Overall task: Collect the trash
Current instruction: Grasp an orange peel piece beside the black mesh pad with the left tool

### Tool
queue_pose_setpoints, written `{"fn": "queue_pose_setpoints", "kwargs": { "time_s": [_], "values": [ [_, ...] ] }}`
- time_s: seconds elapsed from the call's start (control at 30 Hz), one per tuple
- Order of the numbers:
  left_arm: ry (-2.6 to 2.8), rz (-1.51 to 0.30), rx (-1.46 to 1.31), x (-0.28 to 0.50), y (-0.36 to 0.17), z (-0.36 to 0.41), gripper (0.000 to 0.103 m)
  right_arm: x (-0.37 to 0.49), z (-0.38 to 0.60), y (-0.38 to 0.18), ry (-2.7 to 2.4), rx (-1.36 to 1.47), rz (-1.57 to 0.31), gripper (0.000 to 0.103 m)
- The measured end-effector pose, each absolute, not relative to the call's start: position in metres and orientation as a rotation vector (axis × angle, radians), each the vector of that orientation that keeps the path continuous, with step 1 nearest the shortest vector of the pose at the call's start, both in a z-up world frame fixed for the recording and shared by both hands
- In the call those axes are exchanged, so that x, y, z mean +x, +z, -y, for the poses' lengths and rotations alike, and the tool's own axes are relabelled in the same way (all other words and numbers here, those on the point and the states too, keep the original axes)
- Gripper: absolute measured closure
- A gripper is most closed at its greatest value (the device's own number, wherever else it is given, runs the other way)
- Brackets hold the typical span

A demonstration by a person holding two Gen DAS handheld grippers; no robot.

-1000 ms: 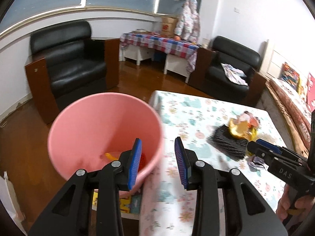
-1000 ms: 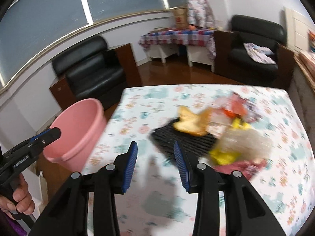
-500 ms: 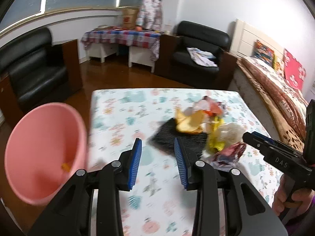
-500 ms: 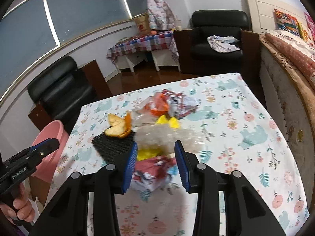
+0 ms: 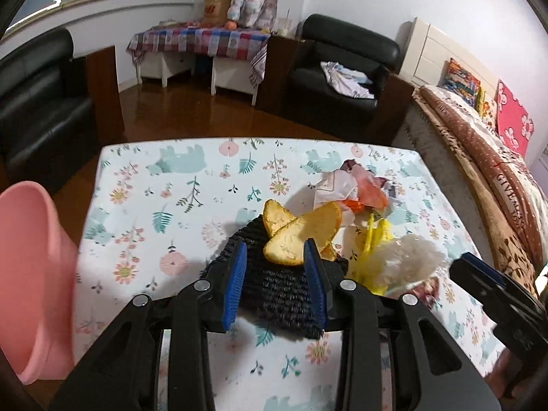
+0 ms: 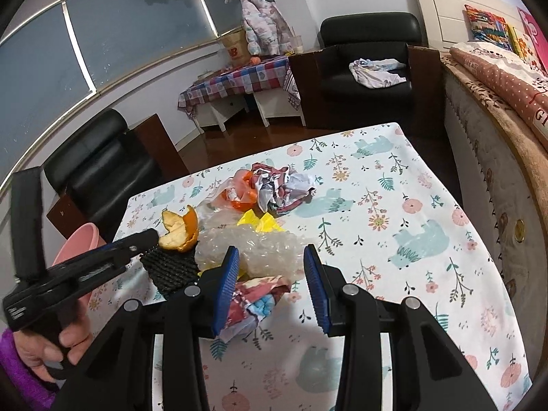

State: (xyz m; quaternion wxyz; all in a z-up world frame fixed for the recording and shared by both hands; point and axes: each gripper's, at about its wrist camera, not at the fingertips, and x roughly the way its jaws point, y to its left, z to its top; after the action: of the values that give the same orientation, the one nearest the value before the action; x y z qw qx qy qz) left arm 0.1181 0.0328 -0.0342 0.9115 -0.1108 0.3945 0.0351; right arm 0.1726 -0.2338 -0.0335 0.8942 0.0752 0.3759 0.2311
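Trash lies in a pile on the flowered table: orange peel on a black woven mat, clear bubble wrap, yellow plastic, an orange bag, crumpled paper and a red-blue wrapper. My left gripper is open, its jaws over the mat just short of the peel. My right gripper is open above the wrapper and bubble wrap. A pink bin stands at the table's left edge.
Black armchairs and a checked-cloth side table stand beyond the table on a wooden floor. A bed with a brown blanket runs along the right side.
Both grippers swung right from the pink bin to the trash pile and moved closer. The left gripper's jaws now stand over the mat; the right hangs over the wrapper.
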Motion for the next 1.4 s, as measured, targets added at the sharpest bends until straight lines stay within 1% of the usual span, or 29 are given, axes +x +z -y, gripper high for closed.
{"fn": "queue_pose_setpoints", "kwargs": {
  "time_s": [0.17,0.2,0.27,0.33,0.57,0.9,1.2,1.4],
  "values": [
    [0.087,-0.845,-0.235,0.129,-0.046,-0.028,0.07,0.175,0.238,-0.036,0.484,0.167,-0.784,0.064],
    [0.093,-0.845,-0.234,0.129,-0.046,-0.028,0.074,0.176,0.239,-0.036,0.483,0.17,-0.785,0.064],
    [0.095,-0.848,-0.239,0.128,-0.048,-0.028,0.088,0.177,0.242,-0.037,0.481,0.177,-0.786,0.064],
    [0.098,-0.845,-0.235,0.126,-0.047,-0.028,0.097,0.178,0.245,-0.038,0.477,0.182,-0.788,0.064],
    [0.117,-0.821,-0.26,0.108,-0.031,-0.033,0.1,0.179,0.253,-0.036,0.482,0.199,-0.792,0.064],
    [0.209,-0.759,-0.238,0.064,0.001,-0.044,0.1,0.179,0.244,-0.02,0.578,0.16,-0.778,0.064],
    [0.298,-0.745,-0.31,0.04,0.008,-0.057,0.1,0.191,0.19,0.002,0.795,0.12,-0.797,0.064],
    [0.336,-0.712,-0.364,0.025,0.016,-0.067,0.1,0.211,0.149,-0.014,0.835,0.077,-0.896,0.064]
  ]
}}
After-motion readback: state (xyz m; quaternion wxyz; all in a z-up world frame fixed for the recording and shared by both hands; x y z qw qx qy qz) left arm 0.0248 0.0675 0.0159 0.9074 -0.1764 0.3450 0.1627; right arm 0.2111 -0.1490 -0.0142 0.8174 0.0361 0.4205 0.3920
